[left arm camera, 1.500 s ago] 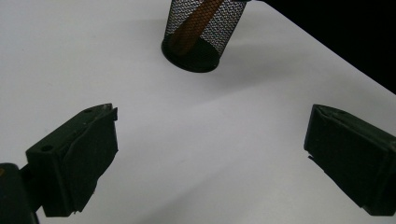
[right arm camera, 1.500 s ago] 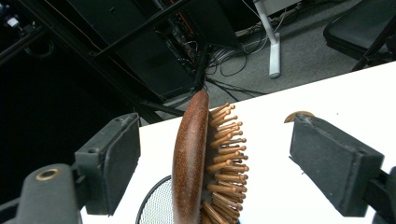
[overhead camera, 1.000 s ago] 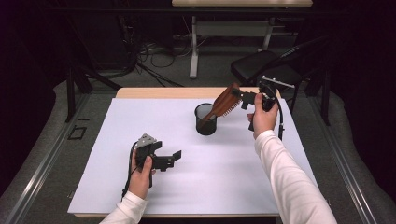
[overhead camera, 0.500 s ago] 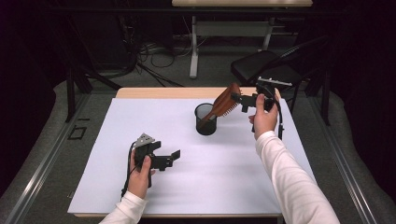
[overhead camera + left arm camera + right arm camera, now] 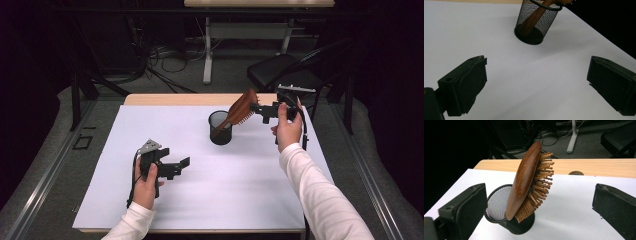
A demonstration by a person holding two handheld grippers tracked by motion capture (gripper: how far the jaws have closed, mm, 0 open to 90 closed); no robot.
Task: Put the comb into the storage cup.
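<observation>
Right gripper (image 5: 261,108) is hovering just behind the brush (image 5: 527,182), fingers (image 5: 461,212) spread wide with nothing between them; the brush head is sitting in the gap ahead of them, not touching either finger. The brush is standing handle-down in the mesh cup (image 5: 220,128), leaning toward the right fingers, bristles facing the right finger in the right gripper view. The cup is resting on the white sheet of the counter (image 5: 150,200), just below and ahead of the right fingers.

Left gripper (image 5: 172,167) is idling low over the sheet, fingers (image 5: 466,82) also wide and holding nothing; the cup is well ahead of them, between the 2 fingers in the left gripper view.

Step in hand looks like letting the brush settle in the cup. To do it well: back the right fingers straight away from the head, keeping them wide so neither one is clipping the bristles or the wooden back. The cup looks light and the brush is leaning far out, so a nudge could tip both. The left fingers could be steadying the cup rim if it wobbles.

Count: 1 brush, 1 mesh cup, 2 grippers, 1 white sheet.
</observation>
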